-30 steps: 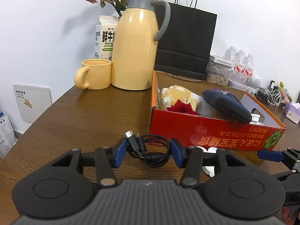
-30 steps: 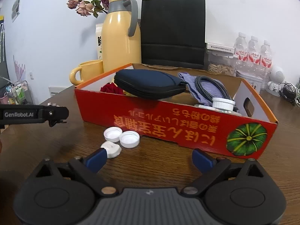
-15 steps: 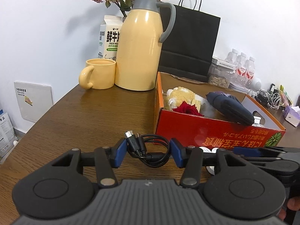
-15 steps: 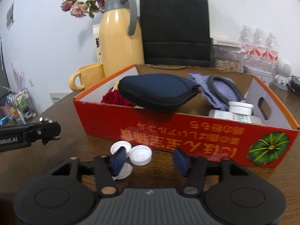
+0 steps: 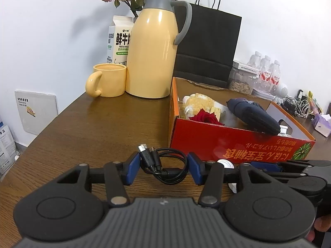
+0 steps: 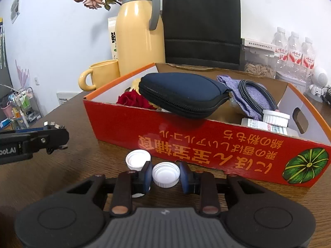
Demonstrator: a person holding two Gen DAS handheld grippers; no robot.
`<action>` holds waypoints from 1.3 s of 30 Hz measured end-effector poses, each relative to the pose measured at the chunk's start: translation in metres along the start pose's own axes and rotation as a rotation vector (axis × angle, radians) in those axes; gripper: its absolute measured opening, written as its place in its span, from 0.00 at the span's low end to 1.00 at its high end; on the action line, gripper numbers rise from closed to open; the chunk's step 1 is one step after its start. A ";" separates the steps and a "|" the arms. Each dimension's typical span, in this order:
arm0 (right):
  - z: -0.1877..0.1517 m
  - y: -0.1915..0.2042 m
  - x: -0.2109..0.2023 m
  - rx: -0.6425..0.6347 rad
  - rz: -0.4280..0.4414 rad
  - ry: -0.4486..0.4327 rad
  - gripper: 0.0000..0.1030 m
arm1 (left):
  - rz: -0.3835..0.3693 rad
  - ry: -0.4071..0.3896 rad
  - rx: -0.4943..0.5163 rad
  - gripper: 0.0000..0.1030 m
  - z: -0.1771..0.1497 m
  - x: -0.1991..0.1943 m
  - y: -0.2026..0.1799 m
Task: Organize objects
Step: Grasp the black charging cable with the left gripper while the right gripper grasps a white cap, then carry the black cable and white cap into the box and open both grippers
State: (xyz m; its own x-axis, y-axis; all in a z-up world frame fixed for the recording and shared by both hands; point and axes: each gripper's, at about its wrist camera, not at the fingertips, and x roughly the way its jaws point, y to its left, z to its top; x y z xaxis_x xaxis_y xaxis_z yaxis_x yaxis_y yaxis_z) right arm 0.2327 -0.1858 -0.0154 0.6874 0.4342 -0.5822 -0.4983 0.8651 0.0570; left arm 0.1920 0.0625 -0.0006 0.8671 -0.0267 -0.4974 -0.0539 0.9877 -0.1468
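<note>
We see a brown wooden table (image 5: 93,128) carrying a red cardboard box (image 6: 186,136) with an orange rim; its front wall bears upside-down orange characters and a green pumpkin picture. Inside the box lie a navy zip pouch (image 6: 182,92), a red rose (image 6: 132,100), a purple cloth with a dark braided cord, and a white-capped jar. Behind the box stand a black paper bag (image 6: 201,22), a yellow thermos jug (image 5: 152,47) with a grey handle, a milk carton (image 5: 119,39) printed "FRESH MILK", and a yellow mug (image 5: 107,80).

We find the left gripper (image 5: 163,168) with its blue pads at half spread, pinching a coiled black USB cable (image 5: 165,165) between them; the plug ends stick up beside the left pad. Its side, seen from the right wrist camera, reads "GenRobot.AI" in part.

We find the right gripper (image 6: 165,175) closing its jaws on a white bottle cap (image 6: 165,174), which sits open side up between the blue pads, both pads at its rim. A second white cap (image 6: 138,161) lies just left of the left pad, in front of the box.
</note>
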 end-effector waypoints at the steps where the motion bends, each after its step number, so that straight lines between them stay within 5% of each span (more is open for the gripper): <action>1: 0.000 -0.001 -0.001 0.001 0.001 -0.006 0.26 | 0.000 0.000 0.000 0.50 0.000 0.000 0.000; 24: -0.023 -0.043 -0.084 0.032 -0.019 -0.166 0.26 | -0.004 -0.026 0.001 0.50 0.002 -0.009 -0.013; 39: 0.016 -0.090 -0.100 0.023 -0.107 -0.284 0.26 | -0.074 -0.142 0.015 0.50 0.060 -0.011 -0.057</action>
State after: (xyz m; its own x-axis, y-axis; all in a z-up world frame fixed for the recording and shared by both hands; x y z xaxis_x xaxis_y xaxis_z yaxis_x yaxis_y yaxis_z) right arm 0.2175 -0.3034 0.0503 0.8571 0.3904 -0.3361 -0.4054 0.9137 0.0275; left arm 0.2151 0.0154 0.0649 0.9298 -0.0787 -0.3596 0.0193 0.9860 -0.1657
